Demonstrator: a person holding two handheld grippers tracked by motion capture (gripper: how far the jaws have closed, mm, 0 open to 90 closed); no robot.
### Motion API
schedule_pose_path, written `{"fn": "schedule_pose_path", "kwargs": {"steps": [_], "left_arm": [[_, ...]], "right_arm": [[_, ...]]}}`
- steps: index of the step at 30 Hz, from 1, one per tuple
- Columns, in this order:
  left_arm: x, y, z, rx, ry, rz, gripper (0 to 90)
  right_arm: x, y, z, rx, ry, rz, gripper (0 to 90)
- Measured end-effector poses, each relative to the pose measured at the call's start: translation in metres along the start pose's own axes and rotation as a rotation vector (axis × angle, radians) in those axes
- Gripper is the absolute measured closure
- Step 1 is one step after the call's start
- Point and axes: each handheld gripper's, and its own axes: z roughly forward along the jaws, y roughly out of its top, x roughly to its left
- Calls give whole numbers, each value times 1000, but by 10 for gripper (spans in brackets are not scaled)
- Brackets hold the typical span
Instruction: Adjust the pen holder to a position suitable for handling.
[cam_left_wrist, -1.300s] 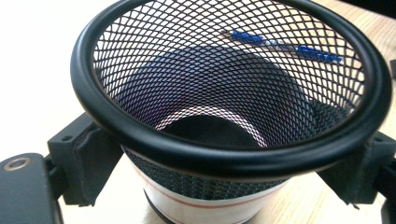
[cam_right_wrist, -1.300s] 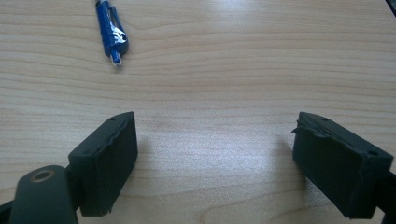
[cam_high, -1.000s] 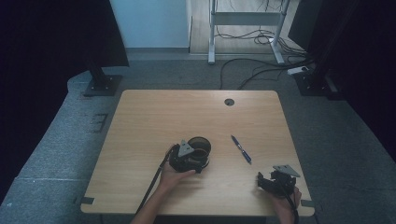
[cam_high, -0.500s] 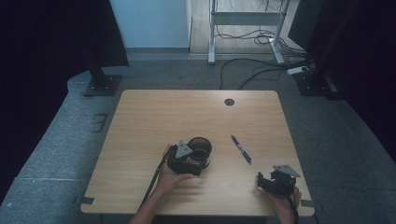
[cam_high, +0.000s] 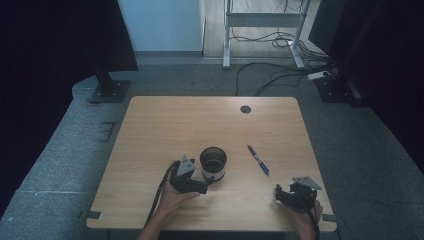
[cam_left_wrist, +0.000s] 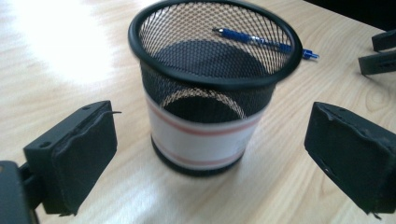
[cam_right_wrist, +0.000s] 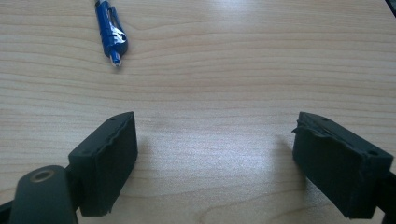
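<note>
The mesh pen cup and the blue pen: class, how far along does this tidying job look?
Done: the mesh cup stands upright, released, the left gripper open, its jaws having just been opening. In hand: nothing; the right gripper is open short of the blue pen. Left, probably: putting that pen into the cup.

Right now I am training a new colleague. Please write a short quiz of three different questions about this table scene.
1. True or false: the blue pen lies inside the mesh cup.
2. Which gripper is nearer the cup: A) left gripper B) right gripper?
3. Fill in: the cup stands ____ on the table.

Key: 1 false, it lies on the table beside the cup. 2 A. 3 upright.
</note>
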Motion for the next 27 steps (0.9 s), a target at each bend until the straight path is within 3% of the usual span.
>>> {"fn": "schedule_pose_path", "kwargs": {"steps": [4,11,14,21,27], "left_arm": [[1,-10,-9,15,5,-9,50],[7,-31,-22,66,51,-4,92],[11,-38,-28,69,51,-22,97],[22,-46,-36,77,87,-53,142],[25,-52,-39,96,100,-52,144]], "right_arm": [[0,0,0,0,-1,0,133],[0,0,0,0,-2,1,133],[0,0,0,0,-2,1,133],[0,0,0,-1,-4,1,133],[0,0,0,0,-4,3,128]]}}
